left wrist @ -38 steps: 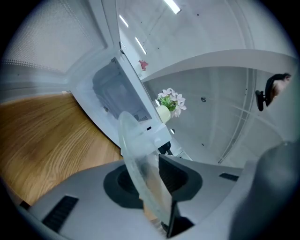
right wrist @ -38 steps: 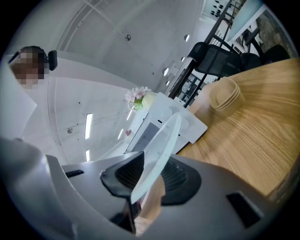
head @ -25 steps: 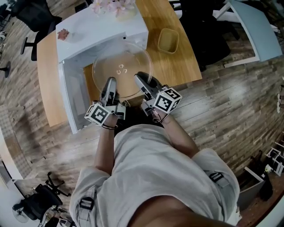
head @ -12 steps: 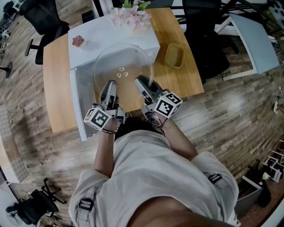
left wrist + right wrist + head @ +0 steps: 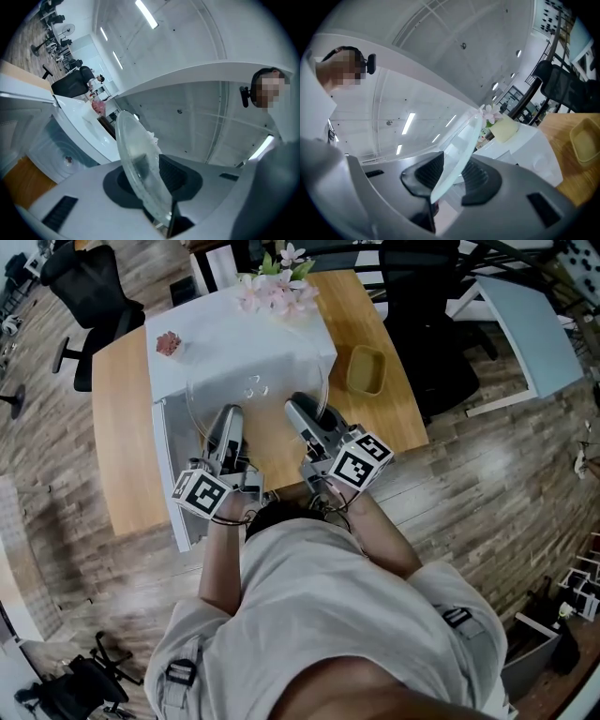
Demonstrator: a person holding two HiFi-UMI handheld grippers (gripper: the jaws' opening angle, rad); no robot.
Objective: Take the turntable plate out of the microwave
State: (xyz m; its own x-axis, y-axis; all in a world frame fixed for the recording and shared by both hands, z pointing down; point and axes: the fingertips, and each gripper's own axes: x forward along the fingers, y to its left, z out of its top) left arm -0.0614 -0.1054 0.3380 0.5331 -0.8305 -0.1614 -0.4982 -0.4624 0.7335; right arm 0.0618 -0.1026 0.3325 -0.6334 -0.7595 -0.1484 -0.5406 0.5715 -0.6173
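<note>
Jaws of left gripper (image 5: 229,420) and right gripper (image 5: 299,409) clamp the plate (image 5: 255,388) rim at two points, likely for balance, above the microwave (image 5: 234,341), upper centre.

Clear round glass turntable plate (image 5: 258,397), roughly level, overlapping the white microwave (image 5: 225,338) front.

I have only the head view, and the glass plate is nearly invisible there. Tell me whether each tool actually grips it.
Observer: The left gripper view shows the left tool shut on the plate, with the rim clamped from both faces.
Operator: Now report the right side.
Observer: In the right gripper view the right tool is shut on the rim too, and the plate runs edge-on between its jaws.
</note>
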